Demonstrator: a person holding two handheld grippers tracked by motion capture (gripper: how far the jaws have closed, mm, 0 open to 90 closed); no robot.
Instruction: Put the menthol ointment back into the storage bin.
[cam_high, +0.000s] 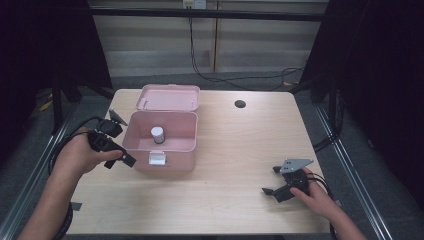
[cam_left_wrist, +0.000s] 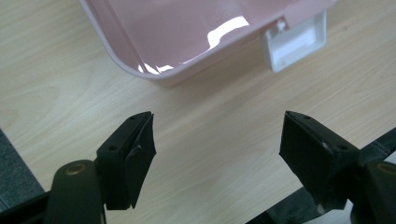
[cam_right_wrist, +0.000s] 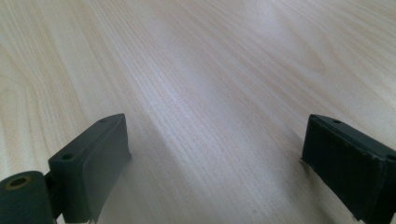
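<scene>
A pink box (cam_high: 160, 140) was seen standing open on the left half of the light wooden desk (cam_high: 235, 150), its lid (cam_high: 169, 97) thrown back toward the far edge and lying nearly flat behind it. The box was set back from the near edge and from the left edge, with a strip of bare wood left on both sides; its long axis was laid roughly parallel to the near edge, and its white latch (cam_high: 158, 159) was turned toward the person. Inside, a small white-capped jar (cam_high: 157, 134) was stood upright near the middle of the floor. The left claw (cam_high: 119, 140) was held just beside the box's left wall, jaws spread wide and empty; in the left gripper view the rounded corner of the box (cam_left_wrist: 159, 70) and the latch (cam_left_wrist: 294, 44) were seen just beyond the parted jaws, not touching them. The right claw (cam_high: 272, 180) was held low near the near right corner, well apart from the box, jaws likewise parted with nothing between them. A broad stretch of bare wood was left between the two claws. A dark round hole (cam_high: 240, 104) was noted toward the far edge, right of the lid.
</scene>
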